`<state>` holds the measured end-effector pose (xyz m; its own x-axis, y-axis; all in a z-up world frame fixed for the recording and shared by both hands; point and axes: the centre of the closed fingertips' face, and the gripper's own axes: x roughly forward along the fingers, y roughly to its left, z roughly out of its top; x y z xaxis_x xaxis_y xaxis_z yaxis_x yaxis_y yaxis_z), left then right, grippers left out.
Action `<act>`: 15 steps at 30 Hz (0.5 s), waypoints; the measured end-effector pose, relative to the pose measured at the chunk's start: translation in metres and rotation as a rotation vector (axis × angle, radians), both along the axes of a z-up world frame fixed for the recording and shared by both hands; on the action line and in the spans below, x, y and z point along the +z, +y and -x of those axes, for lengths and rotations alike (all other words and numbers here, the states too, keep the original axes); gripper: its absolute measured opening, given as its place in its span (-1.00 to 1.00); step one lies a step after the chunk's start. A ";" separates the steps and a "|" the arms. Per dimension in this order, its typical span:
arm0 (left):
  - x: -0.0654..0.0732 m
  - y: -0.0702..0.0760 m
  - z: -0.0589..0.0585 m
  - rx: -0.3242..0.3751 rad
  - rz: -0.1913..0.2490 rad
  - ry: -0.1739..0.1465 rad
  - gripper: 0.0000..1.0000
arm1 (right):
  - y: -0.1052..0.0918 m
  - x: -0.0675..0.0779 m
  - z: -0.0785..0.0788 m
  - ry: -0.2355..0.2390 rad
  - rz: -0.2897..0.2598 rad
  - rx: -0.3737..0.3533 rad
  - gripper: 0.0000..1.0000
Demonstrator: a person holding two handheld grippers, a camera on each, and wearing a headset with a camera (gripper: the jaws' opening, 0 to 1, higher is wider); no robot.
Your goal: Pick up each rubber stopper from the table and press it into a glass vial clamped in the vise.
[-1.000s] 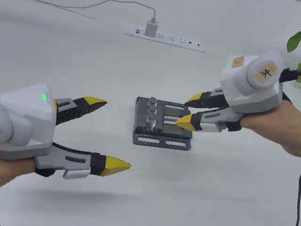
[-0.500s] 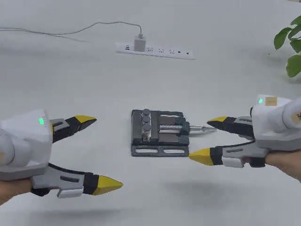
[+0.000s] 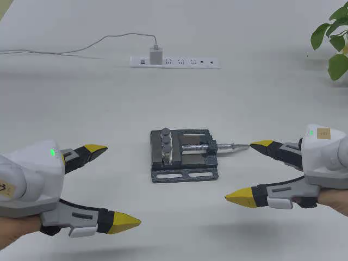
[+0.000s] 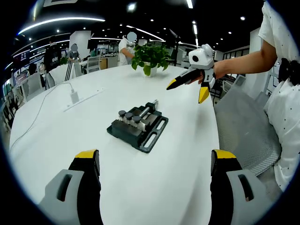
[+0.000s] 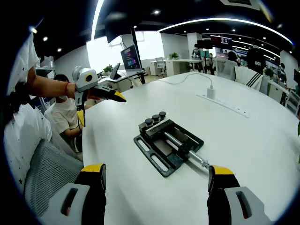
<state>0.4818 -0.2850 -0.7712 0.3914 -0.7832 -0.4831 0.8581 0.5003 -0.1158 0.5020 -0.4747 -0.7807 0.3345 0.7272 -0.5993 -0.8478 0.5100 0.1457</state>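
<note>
One vise (image 3: pixel 184 162) stands mid-table (image 3: pixel 81 109), clamping three glass vials (image 3: pixel 167 157) in a row, each capped by a dark stopper (image 4: pixel 129 114) (three stoppers, then). There are two claws: the left claw (image 3: pixel 120 184) and the right claw (image 3: pixel 240 171). Near the far edge lies one power strip (image 3: pixel 179 62) holding one charger (image 3: pixel 155 55), and by the far right corner there is one plant (image 3: pixel 331 41).

The work surface was a white table (image 3: pixel 109 92). A white power strip (image 3: pixel 175 62) lay at its far side with a charger (image 3: pixel 156 55) plugged in and a cable (image 3: pixel 54 53) trailing left. A potted plant (image 4: pixel 150 55) stood on the table. The room was a dark-ceilinged open office under linear ceiling lights (image 5: pixel 225 20). A monitor (image 5: pixel 131 57) and a grey mesh chair (image 5: pixel 47 173) were noted.
</note>
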 end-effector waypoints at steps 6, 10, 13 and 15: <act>0.001 0.000 -0.002 0.019 0.003 0.005 0.98 | -0.002 0.007 -0.002 -0.013 -0.032 -0.022 0.82; 0.001 -0.001 -0.003 0.019 0.001 0.007 0.97 | -0.004 0.011 -0.001 -0.023 -0.043 -0.029 0.84; 0.000 -0.003 -0.002 0.012 -0.001 0.007 0.97 | -0.005 0.014 -0.001 -0.031 -0.043 -0.034 0.85; 0.001 -0.003 -0.002 0.009 0.000 0.007 0.97 | -0.008 0.016 -0.001 -0.032 -0.050 -0.039 0.86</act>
